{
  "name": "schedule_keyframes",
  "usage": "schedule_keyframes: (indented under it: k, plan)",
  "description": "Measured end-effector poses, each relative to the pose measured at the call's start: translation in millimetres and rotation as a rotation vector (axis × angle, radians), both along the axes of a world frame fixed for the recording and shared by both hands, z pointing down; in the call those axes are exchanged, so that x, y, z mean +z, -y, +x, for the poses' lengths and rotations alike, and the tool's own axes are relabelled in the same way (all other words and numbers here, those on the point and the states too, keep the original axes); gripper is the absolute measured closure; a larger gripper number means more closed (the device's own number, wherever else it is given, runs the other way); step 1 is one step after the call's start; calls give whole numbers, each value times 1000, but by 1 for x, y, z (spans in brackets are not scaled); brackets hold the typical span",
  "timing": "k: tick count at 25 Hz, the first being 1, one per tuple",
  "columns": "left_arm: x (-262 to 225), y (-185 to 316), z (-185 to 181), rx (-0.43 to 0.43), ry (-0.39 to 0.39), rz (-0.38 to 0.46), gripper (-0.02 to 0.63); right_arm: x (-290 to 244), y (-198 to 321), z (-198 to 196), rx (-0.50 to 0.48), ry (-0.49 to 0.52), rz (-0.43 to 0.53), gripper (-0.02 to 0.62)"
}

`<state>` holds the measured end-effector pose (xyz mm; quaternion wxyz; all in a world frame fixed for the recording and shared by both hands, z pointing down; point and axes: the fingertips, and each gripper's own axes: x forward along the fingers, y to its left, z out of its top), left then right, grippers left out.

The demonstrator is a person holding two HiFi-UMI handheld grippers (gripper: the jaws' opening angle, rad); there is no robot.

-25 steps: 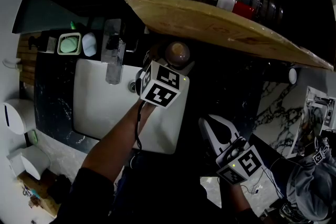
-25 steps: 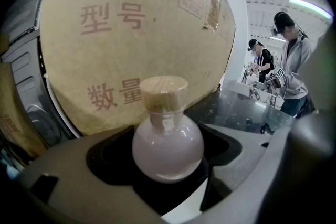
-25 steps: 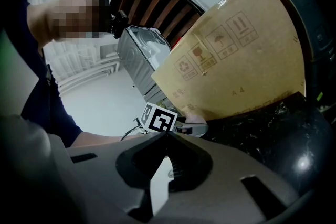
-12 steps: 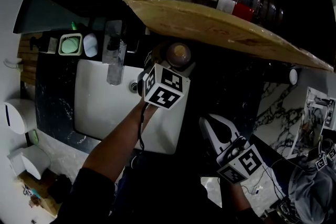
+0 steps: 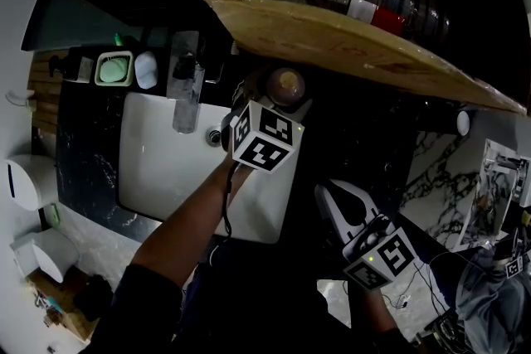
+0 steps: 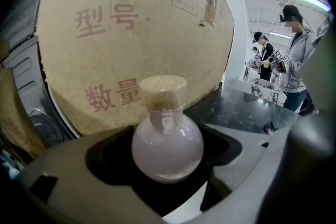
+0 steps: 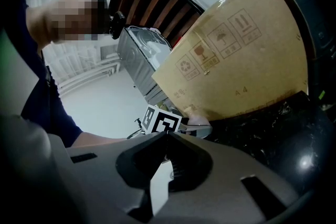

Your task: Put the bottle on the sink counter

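A round pale pink bottle (image 5: 284, 87) with a beige cap sits between the jaws of my left gripper (image 5: 274, 99), which is shut on it. In the head view it hangs at the back right corner of the white sink (image 5: 162, 170), over the dark counter (image 5: 348, 145) just below a cardboard box. In the left gripper view the bottle (image 6: 167, 141) stands upright between the jaws, the box close behind it. My right gripper (image 5: 325, 195) is lower right, away from the sink, jaws shut on nothing. In its own view the right gripper (image 7: 167, 136) looks toward the left gripper's marker cube (image 7: 161, 120).
A large cardboard box (image 5: 332, 33) holding clear plastic bottles overhangs the counter's back. A chrome tap (image 5: 184, 87), a green soap dish (image 5: 113, 69) and a white object (image 5: 146, 69) line the sink's rear. Marble floor (image 5: 440, 186) lies right. People (image 6: 294, 55) stand in the background.
The left gripper with the bottle has edged slightly to the right along the sink's back corner. The right gripper has stayed where it was.
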<state>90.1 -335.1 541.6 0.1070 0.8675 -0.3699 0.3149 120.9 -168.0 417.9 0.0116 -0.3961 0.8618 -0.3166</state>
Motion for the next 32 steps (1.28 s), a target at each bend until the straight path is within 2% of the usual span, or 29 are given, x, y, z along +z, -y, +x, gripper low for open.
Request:
schedule_keyframes:
  k: [32]
  plan:
    - [-11, -4, -6, 10, -16, 8, 210, -10, -1, -10, 4, -3, 18, 569]
